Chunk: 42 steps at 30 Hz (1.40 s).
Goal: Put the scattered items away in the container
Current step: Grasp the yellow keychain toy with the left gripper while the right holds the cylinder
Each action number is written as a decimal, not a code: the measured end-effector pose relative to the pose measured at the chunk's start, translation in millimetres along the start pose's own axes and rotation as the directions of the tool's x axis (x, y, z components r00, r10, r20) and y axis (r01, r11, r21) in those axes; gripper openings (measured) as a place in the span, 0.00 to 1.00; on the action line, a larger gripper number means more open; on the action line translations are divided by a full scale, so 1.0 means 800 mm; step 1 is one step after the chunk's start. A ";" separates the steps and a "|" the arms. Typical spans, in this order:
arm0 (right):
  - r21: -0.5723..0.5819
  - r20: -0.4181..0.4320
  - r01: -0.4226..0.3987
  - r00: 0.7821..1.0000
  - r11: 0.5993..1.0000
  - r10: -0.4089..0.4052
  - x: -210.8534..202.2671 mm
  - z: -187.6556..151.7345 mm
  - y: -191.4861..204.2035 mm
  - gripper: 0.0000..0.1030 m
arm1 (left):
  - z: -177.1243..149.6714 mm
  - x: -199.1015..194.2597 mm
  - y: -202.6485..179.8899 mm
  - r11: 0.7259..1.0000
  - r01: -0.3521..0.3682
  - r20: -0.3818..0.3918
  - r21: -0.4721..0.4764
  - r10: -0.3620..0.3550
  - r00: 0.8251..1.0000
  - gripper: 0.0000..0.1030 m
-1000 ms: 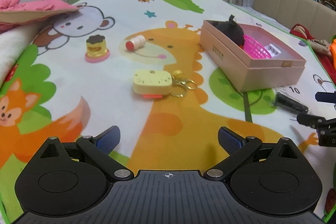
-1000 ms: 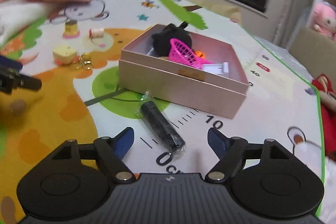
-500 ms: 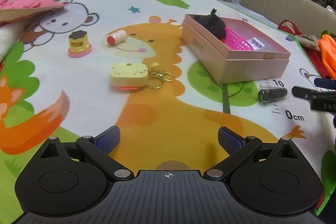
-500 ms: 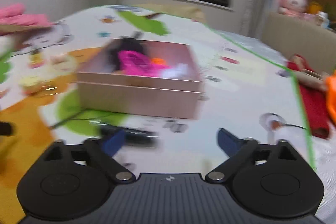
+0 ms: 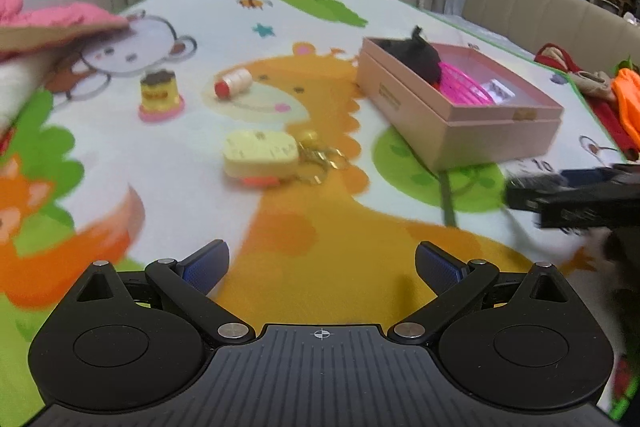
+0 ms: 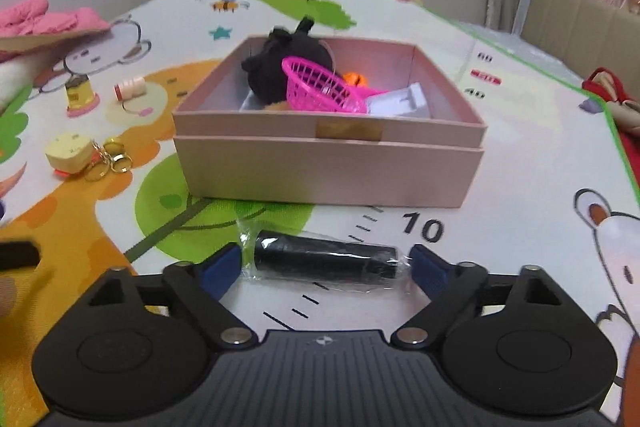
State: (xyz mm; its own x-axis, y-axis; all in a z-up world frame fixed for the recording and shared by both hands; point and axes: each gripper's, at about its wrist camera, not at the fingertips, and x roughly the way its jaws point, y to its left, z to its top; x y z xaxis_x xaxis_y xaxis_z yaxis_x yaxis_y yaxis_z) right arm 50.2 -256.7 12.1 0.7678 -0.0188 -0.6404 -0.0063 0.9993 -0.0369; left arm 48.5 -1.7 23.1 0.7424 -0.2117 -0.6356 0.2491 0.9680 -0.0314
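Observation:
A pink box (image 6: pixel 328 163) stands on the play mat and holds a black plush (image 6: pixel 280 67), a pink basket (image 6: pixel 320 91) and other small items. A black tube in clear wrap (image 6: pixel 324 261) lies sideways on the mat in front of the box, between the open fingers of my right gripper (image 6: pixel 326 267). My left gripper (image 5: pixel 320 263) is open and empty over the mat. Ahead of it lie a yellow keychain toy (image 5: pixel 262 157), a red-capped spool (image 5: pixel 234 83) and a yellow pudding toy (image 5: pixel 160 95). The box also shows in the left wrist view (image 5: pixel 472 131).
A pink cushion (image 5: pixel 60 23) lies at the far left. Red and orange cloth (image 5: pixel 616 99) sits off the mat's right edge. A beige sofa back (image 5: pixel 560 11) with plush toys stands at the far right. The right gripper shows blurred in the left wrist view (image 5: pixel 580 191).
My right gripper has swung round to face the box and come down so the black tube lies between its fingers. My left gripper has drifted closer to the keychain toy.

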 end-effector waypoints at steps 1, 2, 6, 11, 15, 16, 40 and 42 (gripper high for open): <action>0.000 0.003 -0.006 1.000 1.000 0.006 -0.006 -0.002 -0.001 0.84 | 0.006 0.006 0.003 1.000 -0.022 0.017 0.012 0.022 1.000 0.99; 0.000 0.008 -0.014 1.000 1.000 0.014 -0.014 -0.005 -0.001 0.84 | 0.012 0.013 0.005 0.999 -0.042 0.030 0.019 0.041 0.999 0.99; -0.035 0.038 -0.042 0.998 0.999 0.043 -0.045 -0.019 0.006 0.84 | 0.038 0.045 0.017 0.996 -0.084 0.040 0.020 0.083 0.996 0.99; -0.082 0.050 -0.069 0.996 0.994 0.073 -0.067 -0.035 0.019 0.84 | 0.055 0.083 0.022 0.996 -0.091 0.014 0.024 0.091 0.996 0.98; -0.092 0.039 -0.086 0.995 0.992 0.090 -0.070 -0.040 0.025 0.84 | 0.061 0.100 0.026 0.996 -0.092 -0.012 0.007 0.092 0.996 0.92; -0.090 0.037 -0.090 0.995 0.992 0.094 -0.070 -0.041 0.025 0.84 | 0.061 0.101 0.026 0.996 -0.090 -0.017 0.007 0.090 0.996 0.84; -0.125 0.045 -0.079 0.995 0.989 0.085 -0.119 -0.064 0.025 0.84 | -0.011 -0.056 -0.067 0.985 0.166 0.047 0.037 -0.167 0.985 0.60; -0.134 0.046 -0.071 0.996 0.988 0.078 -0.123 -0.064 0.022 0.84 | -0.017 -0.062 -0.079 0.981 0.181 0.040 0.065 -0.183 0.982 0.60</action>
State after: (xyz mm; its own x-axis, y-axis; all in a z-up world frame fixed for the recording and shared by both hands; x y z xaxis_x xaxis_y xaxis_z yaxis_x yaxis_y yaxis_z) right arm -58.5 -239.3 35.1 0.7938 0.0609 -0.6051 -0.1470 0.9847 -0.0937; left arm -12.1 -50.5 46.0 0.7084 -0.3909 -0.5877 0.4192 0.9029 -0.0952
